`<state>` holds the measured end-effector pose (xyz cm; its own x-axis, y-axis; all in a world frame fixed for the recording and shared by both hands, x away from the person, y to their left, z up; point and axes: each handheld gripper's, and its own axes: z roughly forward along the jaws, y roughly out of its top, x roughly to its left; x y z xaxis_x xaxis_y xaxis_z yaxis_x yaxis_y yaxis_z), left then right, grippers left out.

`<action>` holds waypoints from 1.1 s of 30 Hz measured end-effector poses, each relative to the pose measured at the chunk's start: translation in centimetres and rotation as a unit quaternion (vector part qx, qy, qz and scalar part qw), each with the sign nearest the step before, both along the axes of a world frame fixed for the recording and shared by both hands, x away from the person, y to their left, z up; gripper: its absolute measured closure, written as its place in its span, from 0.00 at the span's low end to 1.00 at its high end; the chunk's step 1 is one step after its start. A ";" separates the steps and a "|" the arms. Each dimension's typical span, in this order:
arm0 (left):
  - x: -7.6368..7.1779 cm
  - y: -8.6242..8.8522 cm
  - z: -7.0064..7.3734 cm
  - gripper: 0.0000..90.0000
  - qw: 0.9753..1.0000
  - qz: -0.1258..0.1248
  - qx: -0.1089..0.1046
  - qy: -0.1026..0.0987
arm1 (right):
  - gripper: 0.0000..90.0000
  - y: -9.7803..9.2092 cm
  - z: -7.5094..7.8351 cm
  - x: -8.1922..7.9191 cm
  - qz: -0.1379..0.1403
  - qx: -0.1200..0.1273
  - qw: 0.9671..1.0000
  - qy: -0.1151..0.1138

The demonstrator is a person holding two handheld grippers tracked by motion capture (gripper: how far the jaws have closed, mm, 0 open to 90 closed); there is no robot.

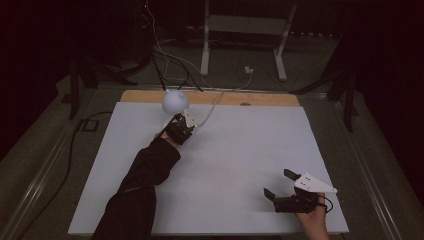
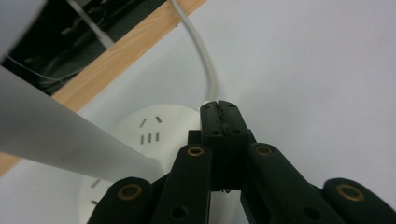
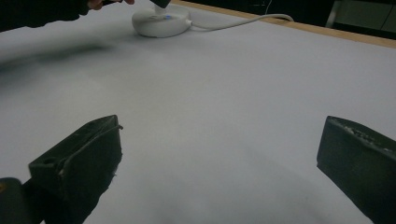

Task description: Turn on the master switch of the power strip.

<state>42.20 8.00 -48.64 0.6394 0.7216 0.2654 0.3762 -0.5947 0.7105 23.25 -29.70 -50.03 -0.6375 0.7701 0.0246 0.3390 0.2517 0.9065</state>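
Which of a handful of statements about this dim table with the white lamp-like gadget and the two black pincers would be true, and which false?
1. The left gripper has its jaws pressed together. True.
2. The right gripper is clamped on the white cable. False: its jaws stand wide apart over bare white tabletop, far from the cable.
3. The round white lamp base has a cable running off toward the wooden table edge. True.
4. The white globe-shaped lamp head lies near the right gripper. False: it sits at the far side, beside the left gripper.
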 end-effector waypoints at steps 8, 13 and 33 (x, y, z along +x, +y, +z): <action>-0.5 1.0 0.6 1.00 0.999 0.002 -0.028 0.029 | 0.00 0.0 0.0 0.0 -0.001 0.000 1.000 -0.001; -0.8 1.7 1.3 1.00 0.997 0.004 -0.053 0.053 | 0.00 0.0 0.0 0.0 -0.001 -0.001 1.000 -0.001; -2.6 3.2 2.7 0.90 0.989 -0.026 -0.106 0.102 | 0.00 0.1 0.0 0.0 0.000 0.000 1.000 -0.001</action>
